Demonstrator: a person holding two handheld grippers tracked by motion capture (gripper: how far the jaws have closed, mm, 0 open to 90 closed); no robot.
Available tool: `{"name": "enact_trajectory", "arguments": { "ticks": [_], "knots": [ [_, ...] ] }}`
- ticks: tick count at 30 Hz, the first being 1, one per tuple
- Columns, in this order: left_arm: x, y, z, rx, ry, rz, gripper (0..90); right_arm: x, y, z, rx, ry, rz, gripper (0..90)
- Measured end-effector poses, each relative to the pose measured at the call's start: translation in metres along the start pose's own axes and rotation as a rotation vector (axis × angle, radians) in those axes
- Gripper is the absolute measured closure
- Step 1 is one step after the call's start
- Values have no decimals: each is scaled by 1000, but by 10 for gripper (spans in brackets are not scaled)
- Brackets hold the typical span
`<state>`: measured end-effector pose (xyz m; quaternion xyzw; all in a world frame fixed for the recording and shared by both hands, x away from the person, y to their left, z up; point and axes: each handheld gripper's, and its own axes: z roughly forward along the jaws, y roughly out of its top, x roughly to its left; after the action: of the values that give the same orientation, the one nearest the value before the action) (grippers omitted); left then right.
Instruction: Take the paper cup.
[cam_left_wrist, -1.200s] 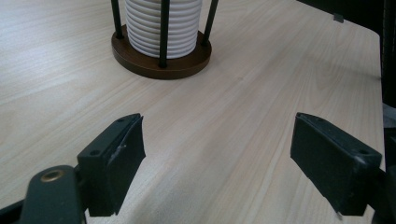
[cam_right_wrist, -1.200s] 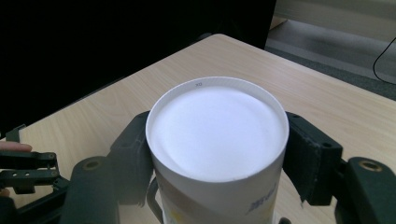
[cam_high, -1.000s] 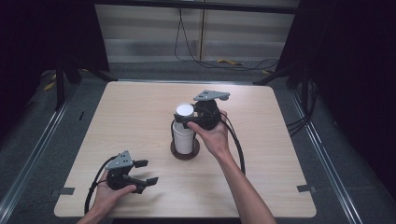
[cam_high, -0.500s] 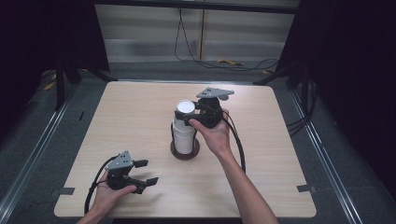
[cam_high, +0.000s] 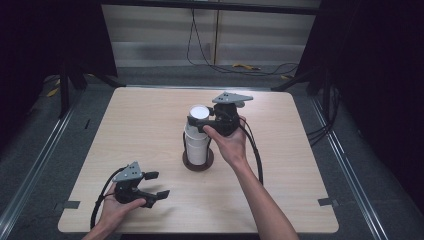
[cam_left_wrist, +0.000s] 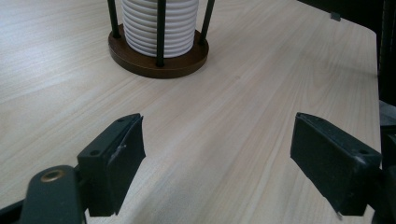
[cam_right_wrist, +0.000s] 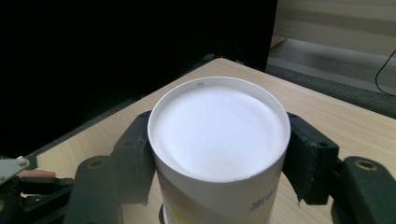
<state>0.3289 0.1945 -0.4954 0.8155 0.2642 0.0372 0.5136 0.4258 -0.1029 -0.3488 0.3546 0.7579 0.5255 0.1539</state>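
- Cup (cam_high: 199, 116) on top of the white stack stands at the centre of the high view, upside down with its flat bottom facing up, between the thin dark rods of a holder whose round brown base (cam_high: 197, 163) sits on the table (cam_high: 150, 115).
- Lower left of the high view: my left gripper (cam_high: 156, 185) rests low over the wood near the front edge, well apart from the stack.
- In the left gripper view its jaws stand wide with nothing between them, just bare table; the ribbed stack of cups (cam_left_wrist: 159, 23) and the brown base sit at the upper left of that frame, well ahead of the pads.
- Centre of the high view, just right of the stack: my right gripper (cam_high: 196, 122) is level with the top cup, my hand behind it.
- In the right gripper view the cup (cam_right_wrist: 218, 135) stands in the middle of the frame, one black pad against each side of its wall; the jaws have just been closing and are clamped on it.
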Motion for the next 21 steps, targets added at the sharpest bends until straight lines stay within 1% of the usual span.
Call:
{"name": "enact_trajectory", "arguments": {
  "ticks": [3, 8, 13, 17, 21],
  "knots": [
    [0, 0, 0, 0, 0, -1, 175, 1, 2, -1, -13, 5, 12, 350],
    [0, 0, 1, -4, 0, -2, 175, 1, 6, -5, -34, 3, 15, 351],
    [1, 0, -1, -3, 6, -1, 175, -1, 7, -8, -49, 6, 35, 351],
    [2, 0, -3, -11, 12, -10, 175, -1, 9, -12, -68, 12, 39, 352],
    [2, 0, -2, -6, 10, -5, 175, -1, 12, -15, -87, 17, 51, 353]
  ]
}}
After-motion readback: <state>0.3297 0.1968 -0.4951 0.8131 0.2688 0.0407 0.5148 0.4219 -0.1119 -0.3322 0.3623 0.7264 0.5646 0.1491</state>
